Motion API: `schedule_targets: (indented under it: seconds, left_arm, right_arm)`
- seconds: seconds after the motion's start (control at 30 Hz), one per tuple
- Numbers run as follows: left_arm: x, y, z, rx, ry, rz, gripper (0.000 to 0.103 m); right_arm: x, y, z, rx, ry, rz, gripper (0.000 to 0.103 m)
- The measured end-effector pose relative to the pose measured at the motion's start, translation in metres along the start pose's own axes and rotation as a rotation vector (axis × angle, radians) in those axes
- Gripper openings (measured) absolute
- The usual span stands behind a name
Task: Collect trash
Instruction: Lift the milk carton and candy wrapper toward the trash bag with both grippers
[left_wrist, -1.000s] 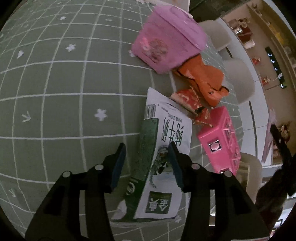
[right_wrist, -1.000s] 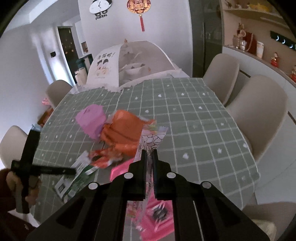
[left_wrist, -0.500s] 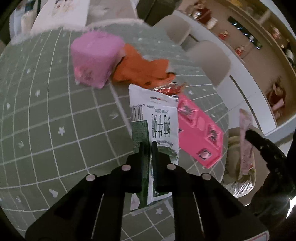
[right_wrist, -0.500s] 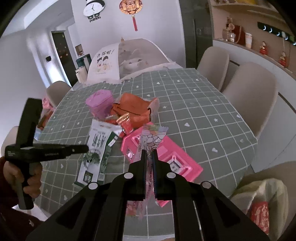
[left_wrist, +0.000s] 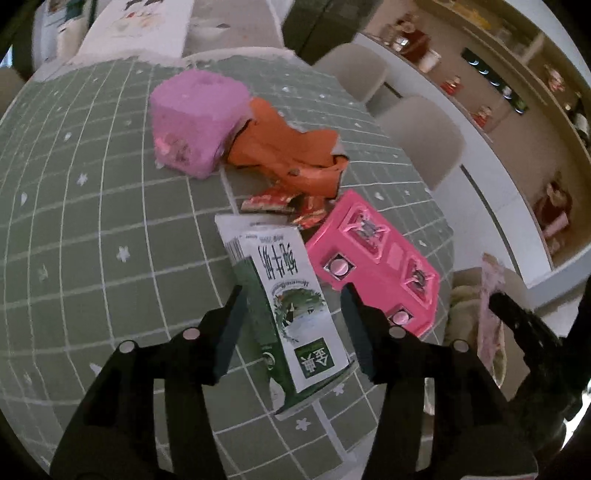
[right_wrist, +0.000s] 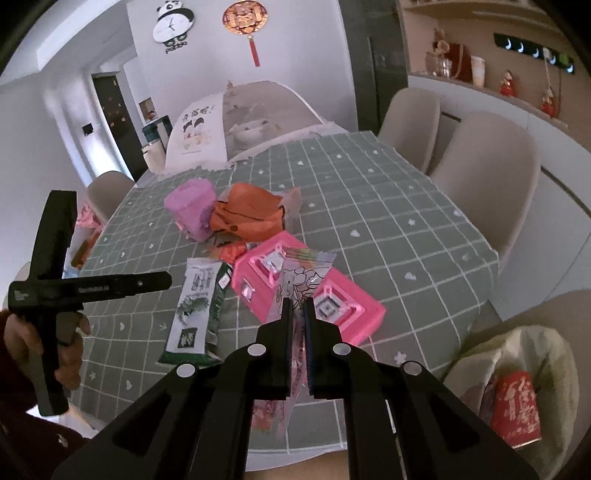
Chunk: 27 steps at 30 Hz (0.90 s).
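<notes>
My left gripper (left_wrist: 293, 295) is open, its fingers on either side of a green and white milk carton (left_wrist: 284, 295) lying flat on the green checked table (left_wrist: 92, 221); the carton also shows in the right wrist view (right_wrist: 195, 310). My right gripper (right_wrist: 298, 306) is shut on a clear printed snack wrapper (right_wrist: 299, 273), held above the table's near edge. A pink plastic tray (left_wrist: 373, 258), red wrappers (left_wrist: 280, 199), an orange bag (left_wrist: 284, 151) and a purple box (left_wrist: 195, 122) lie on the table.
A trash bag (right_wrist: 517, 384) with a red packet inside hangs open on a chair at the lower right. Beige chairs (right_wrist: 491, 184) stand along the table's right side. A mesh food cover (right_wrist: 243, 122) sits at the far end.
My left gripper closed on the carton half a second ago and has now opened again around it. My right gripper pulled back toward the table edge with the wrapper.
</notes>
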<state>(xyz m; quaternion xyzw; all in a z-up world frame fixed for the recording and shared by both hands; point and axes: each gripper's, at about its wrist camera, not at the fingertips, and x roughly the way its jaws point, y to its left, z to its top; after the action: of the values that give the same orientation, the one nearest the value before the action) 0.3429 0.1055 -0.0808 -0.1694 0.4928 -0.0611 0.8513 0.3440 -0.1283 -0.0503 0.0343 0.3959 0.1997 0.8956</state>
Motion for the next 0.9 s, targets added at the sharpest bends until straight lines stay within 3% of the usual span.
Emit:
schedule_targets:
  seconds: [0.3,0.37,0.47,0.57,0.7,0.9]
  left_arm:
    - [0.055,-0.036,-0.01,0.028,0.017,0.298,0.05]
    - [0.063,-0.032,-0.008,0.007,0.035,0.324,0.053]
    - [0.067,-0.019,-0.005,-0.06,0.062,0.301,0.054]
    - [0.053,-0.009,-0.003,-0.098,0.036,0.237,0.048]
    - [0.02,-0.01,-0.001,-0.049,-0.017,0.153,0.048]
    - [-0.032,-0.032,0.006,0.064,-0.127,0.101,0.048]
  right_arm:
    - [0.012,-0.014,-0.017,-0.016,0.042,0.028,0.008]
    - [0.013,-0.017,-0.02,-0.012,0.046,0.04,0.008]
    - [0.015,-0.02,-0.025,-0.008,0.054,0.052,0.008]
    - [0.014,-0.021,-0.027,-0.01,0.053,0.053,0.008]
    - [0.007,-0.021,-0.024,-0.013,0.032,0.047,0.008]
    - [-0.018,-0.018,-0.007,-0.016,-0.047,0.026,0.008]
